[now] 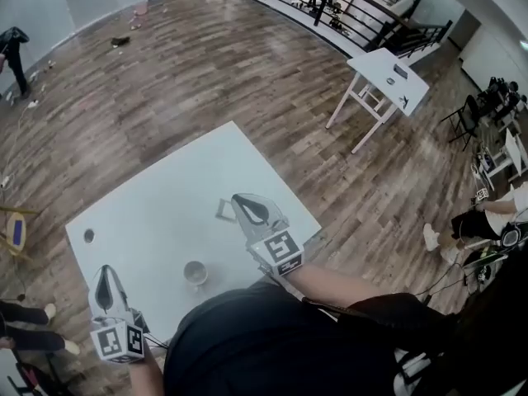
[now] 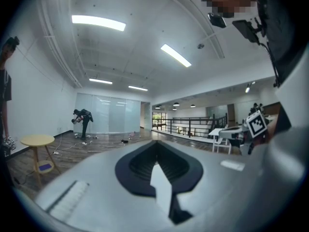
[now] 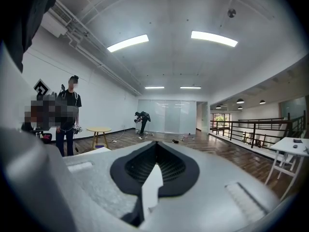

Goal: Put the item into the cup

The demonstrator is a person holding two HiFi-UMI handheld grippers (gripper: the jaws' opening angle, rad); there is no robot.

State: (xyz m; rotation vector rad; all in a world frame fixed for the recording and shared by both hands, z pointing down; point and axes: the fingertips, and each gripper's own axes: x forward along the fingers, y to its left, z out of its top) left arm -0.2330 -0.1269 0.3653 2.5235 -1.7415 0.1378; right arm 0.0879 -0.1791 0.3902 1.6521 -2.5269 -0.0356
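The right gripper has its fingers pressed together with nothing showing between them, and the left gripper is the same. The item, a small flat grey piece, lies on the tabletop just beside the right fingers, possibly touching. It looks light and thin, so an edge pinch suits it. The cup stands nearer the person.

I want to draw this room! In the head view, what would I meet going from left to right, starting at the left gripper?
left gripper → cup → right gripper → far white table
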